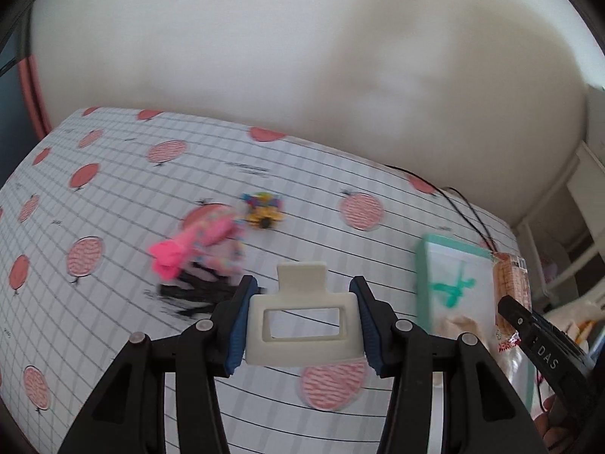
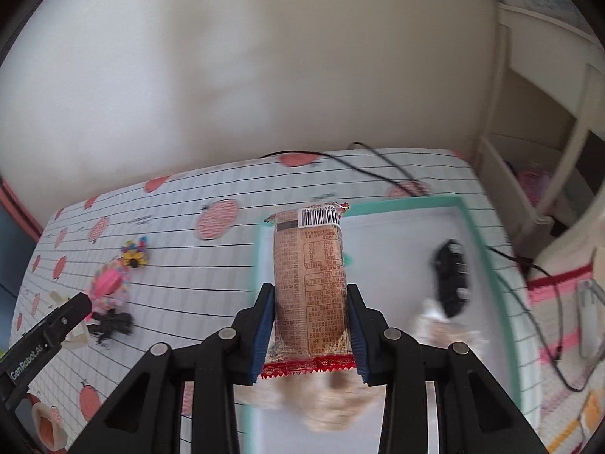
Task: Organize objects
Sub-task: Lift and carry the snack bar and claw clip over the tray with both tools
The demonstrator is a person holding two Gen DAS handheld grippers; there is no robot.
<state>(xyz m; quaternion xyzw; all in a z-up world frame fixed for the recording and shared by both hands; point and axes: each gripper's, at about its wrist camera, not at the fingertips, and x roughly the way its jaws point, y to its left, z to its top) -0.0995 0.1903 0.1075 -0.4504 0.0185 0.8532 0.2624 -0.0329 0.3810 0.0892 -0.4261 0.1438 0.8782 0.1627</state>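
My left gripper (image 1: 302, 321) is shut on a cream hair claw clip (image 1: 302, 325), held above the patterned tablecloth (image 1: 113, 174). Beyond it lie a pink hair accessory (image 1: 189, 246), a black hair clip (image 1: 196, 291) and a yellow flower clip (image 1: 262, 210). My right gripper (image 2: 310, 325) is shut on a wrapped snack bar (image 2: 310, 283), held over the left part of a green-rimmed white tray (image 2: 472, 227). Inside the tray are a black hair clip (image 2: 452, 276) and several pale wrapped snacks (image 2: 340, 397). The same snack bar (image 1: 510, 283) and tray (image 1: 421, 265) show at the right of the left wrist view.
A black cable (image 2: 378, 166) runs across the table's far edge and down the right side. White shelving (image 2: 529, 132) stands at the right. A white wall (image 2: 264, 56) is behind the table. The left gripper's finger (image 2: 56, 321) shows at the left of the right wrist view.
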